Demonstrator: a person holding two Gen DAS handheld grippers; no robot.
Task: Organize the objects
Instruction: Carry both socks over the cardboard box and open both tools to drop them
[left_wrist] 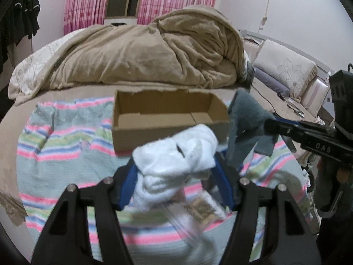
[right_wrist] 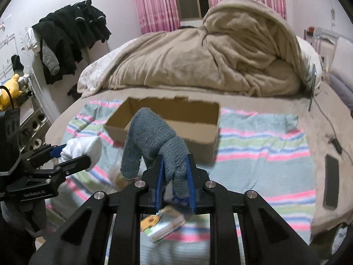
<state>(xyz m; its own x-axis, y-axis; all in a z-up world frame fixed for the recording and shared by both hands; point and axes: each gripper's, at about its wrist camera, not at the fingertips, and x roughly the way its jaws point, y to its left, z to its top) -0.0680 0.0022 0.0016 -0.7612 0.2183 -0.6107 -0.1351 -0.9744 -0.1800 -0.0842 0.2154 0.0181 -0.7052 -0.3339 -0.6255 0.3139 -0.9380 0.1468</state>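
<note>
A cardboard box (right_wrist: pixel 172 123), open-topped and with nothing visible inside, sits on a striped towel (right_wrist: pixel 260 141) spread over a bed. It is the landmark here.

The left gripper (left_wrist: pixel 174 167) is clamped on a white sock (left_wrist: pixel 176 154), bunched into a soft roll and held in the air just in front of the box's near wall. The right gripper (right_wrist: pixel 175 176) is closed on a grey knitted glove (right_wrist: pixel 152 139), pinching it low down so the knitted fingers flop over and droop, one hanging just in front of the box's near wall, toward its left end.

What could go wrong: both items are limp fabric, so a dangling glove finger could catch on the box's ragged rim and leave the glove draped over the wall rather than inside. The two grippers are close together in front of the box (each shows in the other's camera), so they could collide if both move in at once. The light box might also slide on the towel if nudged.

A small printed packet (right_wrist: pixel 164 225), yellow and white, lies on the towel nearer the viewer than the box, under the right gripper and blurred. A dark phone (right_wrist: pixel 331 181) lies well to the right of the box, on the tan sheet past the towel's edge. A heaped tan blanket (right_wrist: pixel 198 61) lies behind it.
</note>
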